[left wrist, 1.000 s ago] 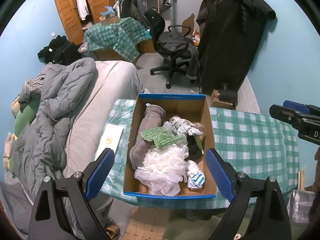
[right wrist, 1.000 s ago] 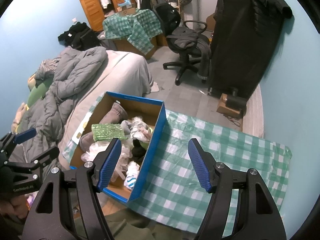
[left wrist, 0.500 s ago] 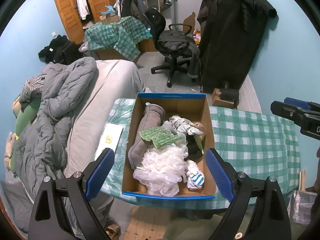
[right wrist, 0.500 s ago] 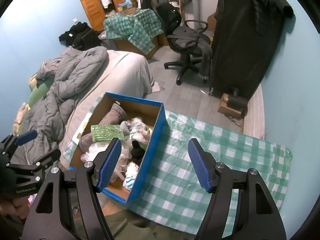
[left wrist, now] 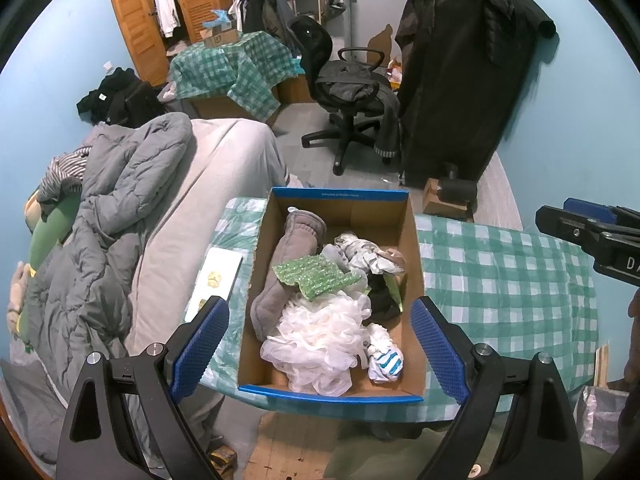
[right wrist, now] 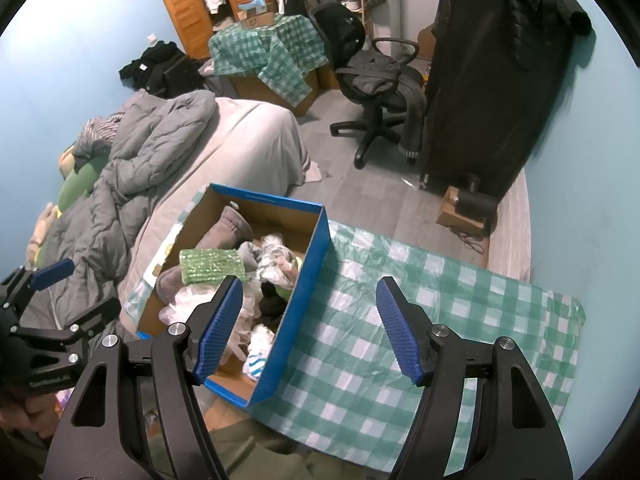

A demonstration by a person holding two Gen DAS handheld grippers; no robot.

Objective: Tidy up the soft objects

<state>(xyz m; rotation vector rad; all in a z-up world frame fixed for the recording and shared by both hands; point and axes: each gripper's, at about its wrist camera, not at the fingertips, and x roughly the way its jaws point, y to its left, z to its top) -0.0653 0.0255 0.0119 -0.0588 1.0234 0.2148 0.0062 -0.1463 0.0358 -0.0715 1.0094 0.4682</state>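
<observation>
Little has changed over the last second: both grippers, left (left wrist: 320, 344) and right (right wrist: 310, 328), still hover, jaws spread and empty, with the box (left wrist: 332, 394) of soft things at lower centre.

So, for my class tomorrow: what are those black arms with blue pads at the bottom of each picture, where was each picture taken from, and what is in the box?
No robot here: a person holds a two-finger gripper in each hand, each carrying a wide-angle camera looking along its fingers. One picture comes from the left gripper, the other from the right gripper. Both stand open and hold nothing. On the green-and-white checked tablecloth sits an open blue-edged cardboard box. Inside lie a fluffy white mesh bath sponge, a grey plush slipper, a sheet of green bubble wrap and some rolled socks. The left gripper hovers over the box; the right one over the bare cloth beside it.
</observation>
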